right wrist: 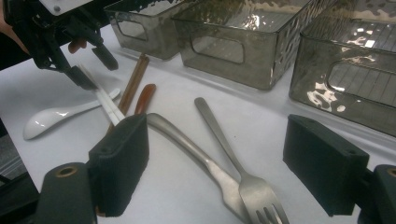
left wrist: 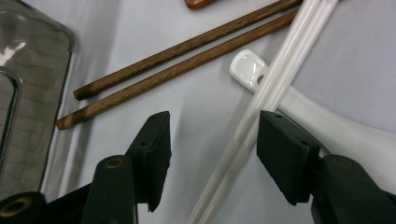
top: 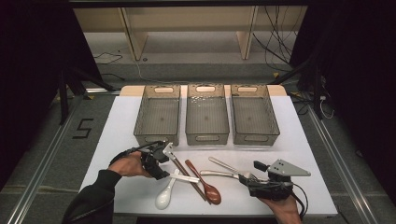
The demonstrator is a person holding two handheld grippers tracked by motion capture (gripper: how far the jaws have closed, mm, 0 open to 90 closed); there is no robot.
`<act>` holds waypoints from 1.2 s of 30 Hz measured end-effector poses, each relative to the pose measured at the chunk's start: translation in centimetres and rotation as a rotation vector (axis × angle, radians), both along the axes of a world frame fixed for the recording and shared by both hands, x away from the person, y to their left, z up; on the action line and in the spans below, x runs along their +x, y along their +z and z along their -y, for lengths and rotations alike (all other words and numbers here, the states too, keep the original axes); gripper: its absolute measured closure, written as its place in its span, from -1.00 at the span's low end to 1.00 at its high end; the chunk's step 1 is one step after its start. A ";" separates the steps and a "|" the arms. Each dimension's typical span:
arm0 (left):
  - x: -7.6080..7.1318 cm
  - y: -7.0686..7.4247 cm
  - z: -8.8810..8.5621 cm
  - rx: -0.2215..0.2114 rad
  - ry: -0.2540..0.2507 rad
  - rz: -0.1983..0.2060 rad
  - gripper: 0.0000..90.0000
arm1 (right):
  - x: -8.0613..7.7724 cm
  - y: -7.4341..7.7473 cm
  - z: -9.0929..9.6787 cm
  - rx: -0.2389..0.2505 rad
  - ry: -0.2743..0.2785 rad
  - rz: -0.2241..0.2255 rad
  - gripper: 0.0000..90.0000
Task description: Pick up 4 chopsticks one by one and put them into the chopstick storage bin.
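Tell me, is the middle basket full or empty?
Empty. The middle basket shows only its bare ridged floor; the cutlery lies outside on the table.

Three bins [top: 157, 114] [top: 207, 114] [top: 255, 114] stand in a row beyond both tools — smoky, see-through, alike. One pair of white chopsticks [left wrist: 252, 112], two sticks, runs between the left tool's jaws. One pair of brown chopsticks [left wrist: 177, 63], again two sticks, lies just past those jaws. One white spoon [top: 166, 195] sits under the white pair. One brown spoon [top: 208, 188] lies between the two tools. Two pieces of metal cutlery rest before the right tool's jaws — one fork [right wrist: 238, 163] and one piece [right wrist: 196, 151] whose head is hidden.
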State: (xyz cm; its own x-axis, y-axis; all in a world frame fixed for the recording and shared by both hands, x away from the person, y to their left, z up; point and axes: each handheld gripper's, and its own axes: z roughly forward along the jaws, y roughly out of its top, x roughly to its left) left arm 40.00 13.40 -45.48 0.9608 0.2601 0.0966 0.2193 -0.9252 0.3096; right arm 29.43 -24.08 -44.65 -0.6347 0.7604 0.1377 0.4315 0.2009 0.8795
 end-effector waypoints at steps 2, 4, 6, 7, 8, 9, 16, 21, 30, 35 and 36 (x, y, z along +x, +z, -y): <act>0.1 0.0 0.1 0.001 0.001 0.000 -0.01 | 0.0 0.0 0.0 0.000 0.001 -0.001 -0.48; 0.2 0.0 0.1 -0.007 -0.002 -0.004 0.00 | 0.0 0.0 0.0 0.001 0.001 -0.003 -0.48; 0.4 0.2 0.0 -0.008 -0.005 -0.008 0.00 | 0.0 0.0 0.0 -0.001 0.003 -0.004 -0.48; 0.4 0.3 0.0 -0.011 -0.001 -0.002 0.00 | 0.0 0.0 -0.1 -0.002 0.003 -0.005 -0.48; 0.5 0.4 0.0 -0.013 0.000 0.003 0.00 | 0.0 0.0 -0.1 -0.002 0.003 -0.004 -0.48; 0.6 0.5 0.0 -0.024 0.009 0.005 0.00 | 0.0 0.0 -0.1 -0.002 0.003 -0.005 -0.48; 0.7 0.2 0.2 0.011 -0.018 -0.010 -0.01 | 0.0 0.0 -0.1 -0.004 0.004 -0.007 -0.48; 0.8 -0.1 0.3 0.018 -0.019 -0.017 -0.01 | 0.0 0.0 -0.1 -0.004 0.005 -0.008 -0.48; 0.7 -0.7 0.2 0.038 -0.059 -0.039 0.12 | 0.1 -0.1 -0.1 -0.005 0.005 -0.009 -0.47; 0.6 -0.6 0.6 0.057 -0.106 -0.051 0.34 | 0.1 -0.1 -0.1 -0.007 0.005 -0.010 -0.47; 0.5 -0.6 0.6 0.057 -0.113 -0.051 0.38 | 0.1 -0.1 -0.1 -0.007 0.005 -0.011 -0.47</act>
State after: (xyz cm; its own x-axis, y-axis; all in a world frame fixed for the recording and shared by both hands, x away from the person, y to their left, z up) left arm 40.52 12.80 -46.06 0.9876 0.1454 0.0584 0.1268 -0.9607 0.2470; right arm 29.50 -24.00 -44.73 -0.6368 0.7583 0.1396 0.4405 0.2092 0.8730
